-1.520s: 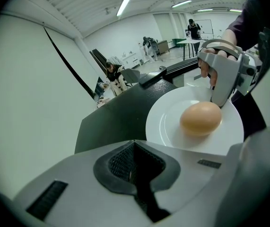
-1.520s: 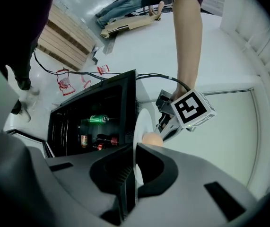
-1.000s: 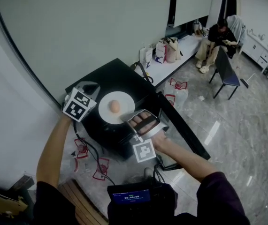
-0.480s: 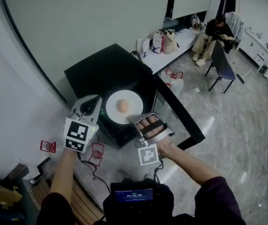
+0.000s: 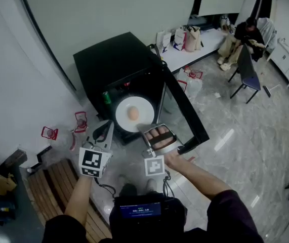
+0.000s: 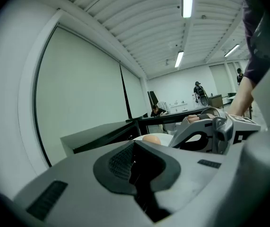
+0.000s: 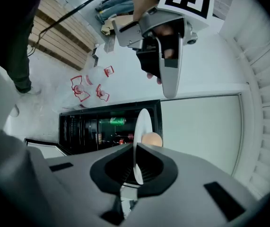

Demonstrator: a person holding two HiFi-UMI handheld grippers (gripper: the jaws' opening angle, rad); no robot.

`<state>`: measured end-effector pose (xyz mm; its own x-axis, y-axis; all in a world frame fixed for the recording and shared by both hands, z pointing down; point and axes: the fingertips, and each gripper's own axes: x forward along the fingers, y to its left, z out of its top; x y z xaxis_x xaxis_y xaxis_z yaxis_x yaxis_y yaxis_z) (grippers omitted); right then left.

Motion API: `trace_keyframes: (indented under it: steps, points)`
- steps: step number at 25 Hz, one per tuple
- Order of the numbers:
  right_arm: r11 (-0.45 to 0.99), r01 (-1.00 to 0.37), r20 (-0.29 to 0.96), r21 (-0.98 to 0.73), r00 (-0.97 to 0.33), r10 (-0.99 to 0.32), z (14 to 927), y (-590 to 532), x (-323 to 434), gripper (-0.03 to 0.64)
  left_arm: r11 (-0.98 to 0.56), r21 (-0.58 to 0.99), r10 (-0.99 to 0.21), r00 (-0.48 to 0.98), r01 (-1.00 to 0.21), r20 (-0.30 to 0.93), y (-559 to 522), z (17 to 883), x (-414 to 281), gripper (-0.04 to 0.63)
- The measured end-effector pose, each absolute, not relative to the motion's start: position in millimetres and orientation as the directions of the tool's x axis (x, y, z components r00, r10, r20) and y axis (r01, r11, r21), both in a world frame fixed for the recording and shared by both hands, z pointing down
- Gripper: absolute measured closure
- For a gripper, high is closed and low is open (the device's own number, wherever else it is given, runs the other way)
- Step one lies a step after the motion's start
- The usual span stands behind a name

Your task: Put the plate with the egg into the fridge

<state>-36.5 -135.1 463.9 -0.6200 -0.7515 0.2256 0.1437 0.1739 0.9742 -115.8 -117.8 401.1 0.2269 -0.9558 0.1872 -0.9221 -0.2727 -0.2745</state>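
Plate (image 5: pixel 123 121): white, held by near rim in front of open black fridge (image 5: pixel 115 65).
Egg (image 5: pixel 132 114): sits mid-plate.
Right claw (image 5: pixel 149 132): clamped tight on plate edge.
Left claw (image 5: pixel 102 131): jaws together, nothing in them, beside plate, not touching it.
Fridge inside: green can (image 5: pixel 106 96); door (image 5: pixel 184 113) swung out right.

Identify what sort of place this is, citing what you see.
Probably an office or lab workroom: a small black fridge on a polished stone floor, a long white table holding bags, and strip lights overhead.
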Motion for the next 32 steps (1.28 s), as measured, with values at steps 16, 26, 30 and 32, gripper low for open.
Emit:
trace_keyframes:
  steps: [16, 26, 30, 32]
  points:
    - [0.244, 0.175, 0.3, 0.954, -0.584, -0.755, 513, -127, -62, 0.6, -0.223, -0.19, -0.969, 0.197, -0.956, 0.147, -88, 443, -127, 0.586]
    - [0.373, 0.216, 0.43, 0.902, -0.507, -0.747, 656, -126, -80, 0.6, -0.266, -0.07, -0.94, 0.243, -0.961, 0.239, -89, 548, -143, 0.586]
    - [0.418, 0.236, 0.479, 0.877, -0.488, -0.73, 738, -140, -85, 0.6, -0.293, -0.031, -0.924, 0.275, -0.956, 0.267, -103, 624, -137, 0.586]
    - [0.429, 0.268, 0.505, 0.863, -0.475, -0.72, 784, -160, -89, 0.6, -0.306, -0.042, -0.917, 0.282, -0.951, 0.282, -117, 669, -136, 0.586]
